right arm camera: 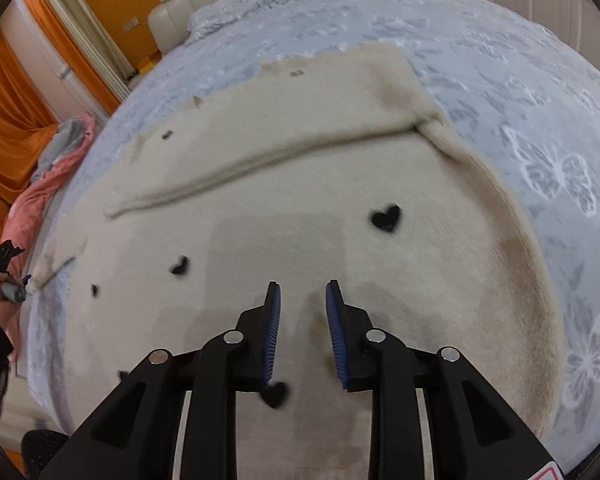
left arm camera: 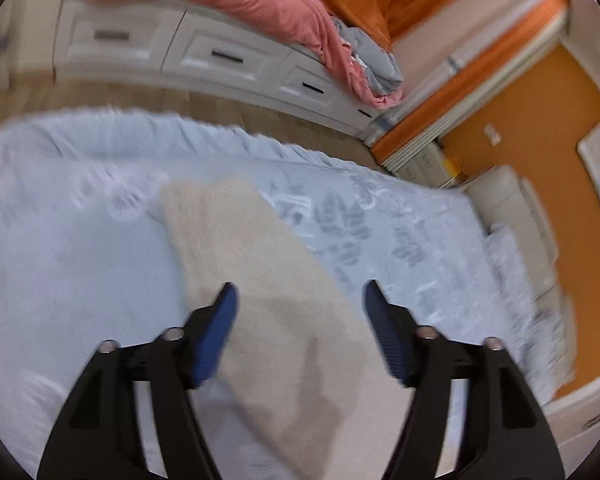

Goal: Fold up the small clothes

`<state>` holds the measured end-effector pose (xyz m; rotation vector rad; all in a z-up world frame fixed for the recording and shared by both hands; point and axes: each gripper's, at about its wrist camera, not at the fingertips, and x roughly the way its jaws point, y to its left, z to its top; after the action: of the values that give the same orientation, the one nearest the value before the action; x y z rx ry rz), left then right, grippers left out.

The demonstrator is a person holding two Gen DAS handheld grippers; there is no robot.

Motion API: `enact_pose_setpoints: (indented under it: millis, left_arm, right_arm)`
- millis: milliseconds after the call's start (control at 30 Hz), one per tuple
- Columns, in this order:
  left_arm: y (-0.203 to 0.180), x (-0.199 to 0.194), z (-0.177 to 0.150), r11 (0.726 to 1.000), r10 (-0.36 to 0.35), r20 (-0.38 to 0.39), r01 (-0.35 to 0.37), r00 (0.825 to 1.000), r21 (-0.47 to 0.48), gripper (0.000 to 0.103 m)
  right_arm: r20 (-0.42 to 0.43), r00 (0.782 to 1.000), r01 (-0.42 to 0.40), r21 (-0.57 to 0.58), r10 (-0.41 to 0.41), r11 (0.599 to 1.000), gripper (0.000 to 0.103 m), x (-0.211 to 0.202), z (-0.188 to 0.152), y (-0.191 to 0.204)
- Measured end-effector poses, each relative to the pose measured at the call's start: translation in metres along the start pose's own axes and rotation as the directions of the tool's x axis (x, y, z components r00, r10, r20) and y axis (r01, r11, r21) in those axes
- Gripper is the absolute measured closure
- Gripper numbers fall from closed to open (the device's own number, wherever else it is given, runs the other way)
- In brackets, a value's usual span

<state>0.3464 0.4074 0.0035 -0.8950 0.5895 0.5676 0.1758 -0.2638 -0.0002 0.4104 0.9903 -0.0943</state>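
Cream sweater (right arm camera: 300, 208) spread flat on the pale blue bedspread (right arm camera: 520, 92), both grippers over it.

The left wrist view is blurred, and there only a strip of the sweater shows, its lower end hidden behind the fingers. The left gripper (left arm camera: 300, 292) has its jaws wide apart, holding nothing. The right gripper (right arm camera: 302, 290) has its jaws a little apart, empty, above the cloth near a black heart (right arm camera: 386, 218); whether they touch the sweater is unclear. A pink blanket (left arm camera: 260, 4) lies beyond.

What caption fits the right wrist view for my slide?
Right gripper, open, above a cream sweater with black hearts, spread on a butterfly-print bedspread.
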Motion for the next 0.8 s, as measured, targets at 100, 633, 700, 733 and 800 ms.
enact_pose_setpoints:
  millis: [100,633,700,733,800]
  left_arm:
    - [0.031,0.027,-0.002,0.995,0.089,-0.107,-0.093,0.99,-0.033,0.024]
    - [-0.24,-0.098,-0.131,0.69,-0.509,-0.313,0.598,0.802,0.408,0.095]
    - [-0.275,-0.117,-0.195,0.609,-0.54,-0.441,0.694,0.717,0.384,0.09]
    - [-0.284,-0.121,-0.227,0.589,-0.528,-0.496,0.718,0.689,0.37,0.089]
    - [-0.289,-0.121,-0.279,0.564,-0.48,-0.575,0.735,0.663,0.376,0.067]
  right_arm:
    - [0.0,1.0,-0.015,-0.034,0.015,0.999,0.07,0.001,0.002,0.008]
    - [0.015,0.998,-0.068,-0.016,0.068,0.998,0.07,-0.004,0.003,0.015]
    - [0.027,0.996,-0.08,-0.002,0.08,0.997,0.07,-0.007,0.005,0.013]
    - [0.032,0.996,-0.085,0.004,0.084,0.996,0.07,-0.009,0.005,0.012]
    - [0.038,0.996,-0.083,0.013,0.083,0.996,0.069,-0.012,0.005,0.008]
